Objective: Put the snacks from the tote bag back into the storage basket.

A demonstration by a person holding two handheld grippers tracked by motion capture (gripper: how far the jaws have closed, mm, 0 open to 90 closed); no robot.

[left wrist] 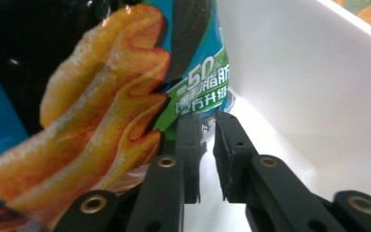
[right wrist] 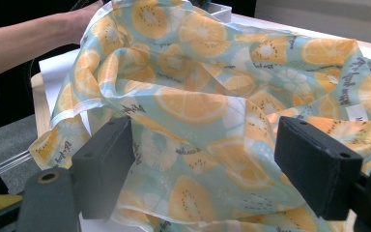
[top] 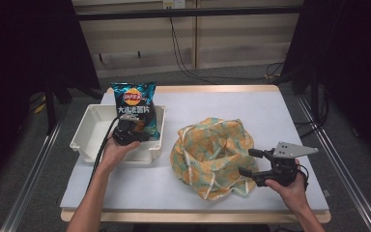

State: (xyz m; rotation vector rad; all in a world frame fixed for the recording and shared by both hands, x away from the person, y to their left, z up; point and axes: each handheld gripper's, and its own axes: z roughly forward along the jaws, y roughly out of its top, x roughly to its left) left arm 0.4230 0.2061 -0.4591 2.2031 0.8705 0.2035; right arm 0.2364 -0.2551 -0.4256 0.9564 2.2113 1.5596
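Currently we find the left claw (left wrist: 207, 121), slightly parted, releasing the chip bag (top: 136, 112) upright in the white bin (top: 91, 126) at ten o'clock; next, the open right claw (top: 251, 162) should grasp the fruit-print cloth (top: 212, 150).

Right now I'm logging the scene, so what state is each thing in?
Chip bag: upright, leaning in the tub, sealed.
White tub: upright, open-topped.
Printed cloth bag: crumpled, slumped on the table.
Left gripper: jaws nearly closed, a narrow gap, at the chip bag's lower edge.
Right gripper: jaws wide open, beside the cloth bag.
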